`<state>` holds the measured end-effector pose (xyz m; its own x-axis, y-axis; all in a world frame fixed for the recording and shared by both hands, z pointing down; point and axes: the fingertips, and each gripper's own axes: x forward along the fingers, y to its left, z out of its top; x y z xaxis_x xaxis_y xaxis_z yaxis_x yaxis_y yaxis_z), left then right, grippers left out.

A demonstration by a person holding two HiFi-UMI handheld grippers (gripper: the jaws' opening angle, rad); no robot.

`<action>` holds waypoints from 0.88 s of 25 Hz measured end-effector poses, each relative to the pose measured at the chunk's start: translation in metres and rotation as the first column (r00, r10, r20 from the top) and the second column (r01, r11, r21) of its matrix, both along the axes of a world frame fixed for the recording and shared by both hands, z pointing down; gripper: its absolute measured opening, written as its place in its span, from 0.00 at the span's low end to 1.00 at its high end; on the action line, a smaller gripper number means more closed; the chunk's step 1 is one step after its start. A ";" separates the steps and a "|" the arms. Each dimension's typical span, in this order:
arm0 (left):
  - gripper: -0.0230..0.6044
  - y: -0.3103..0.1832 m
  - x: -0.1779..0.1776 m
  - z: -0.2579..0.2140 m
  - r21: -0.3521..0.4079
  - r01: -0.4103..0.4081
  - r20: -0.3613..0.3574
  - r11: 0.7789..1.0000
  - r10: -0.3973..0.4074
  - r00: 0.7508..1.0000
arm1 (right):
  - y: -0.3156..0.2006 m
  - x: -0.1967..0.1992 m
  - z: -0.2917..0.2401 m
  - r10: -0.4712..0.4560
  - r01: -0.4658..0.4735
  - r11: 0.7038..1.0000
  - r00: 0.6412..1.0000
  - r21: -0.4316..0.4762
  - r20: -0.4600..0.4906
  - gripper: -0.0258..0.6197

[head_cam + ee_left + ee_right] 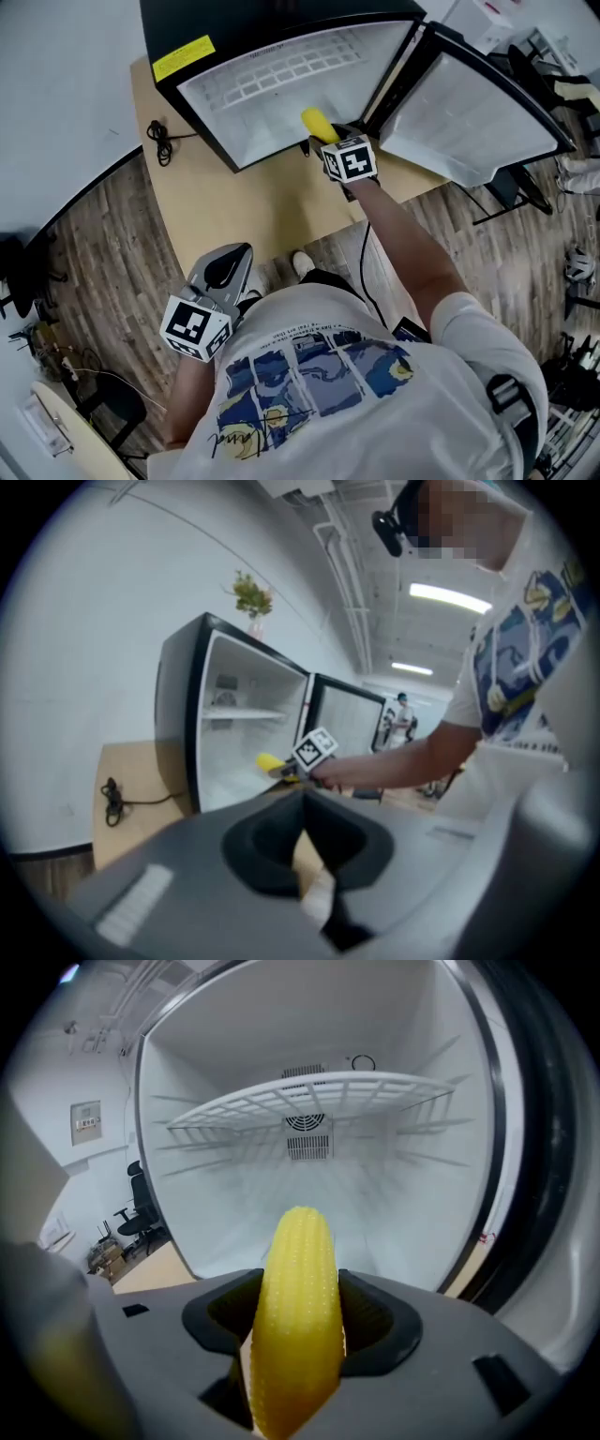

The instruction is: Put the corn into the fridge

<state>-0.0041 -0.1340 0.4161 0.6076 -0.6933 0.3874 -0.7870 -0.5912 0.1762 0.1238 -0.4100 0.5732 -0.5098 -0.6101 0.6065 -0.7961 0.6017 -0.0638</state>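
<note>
A yellow ear of corn [298,1316] stands between the jaws of my right gripper [300,1302], which is shut on it. The corn points into the open white fridge [375,1204], below its wire shelf [309,1091]. In the head view the corn [316,123] and right gripper [325,141] are at the fridge's [272,80] front lip, beside the swung-open door [469,103]. My left gripper [239,255] hangs low by the person's hip, its jaws together and empty. The left gripper view shows its jaw tips [302,794] meeting, with the corn [269,761] far off.
The fridge stands on a beige wooden platform [225,206] over wood-look flooring. A coiled black cable [161,139] lies on the platform left of the fridge. A small plant [251,594] sits on top of the fridge. An office chair [141,1208] stands far off to the left.
</note>
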 end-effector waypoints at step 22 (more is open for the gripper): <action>0.05 -0.025 -0.048 0.018 -0.097 0.299 0.097 0.949 -0.290 0.952 | -0.175 -0.020 0.060 0.093 -0.087 0.995 0.988 0.053 -0.121 0.43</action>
<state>-0.0525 -0.1593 0.4344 0.3468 -0.7875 0.5095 -0.9372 -0.3120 0.1558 0.1039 -0.5847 0.6332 -0.3745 -0.6796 0.6308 -0.8473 0.5271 0.0649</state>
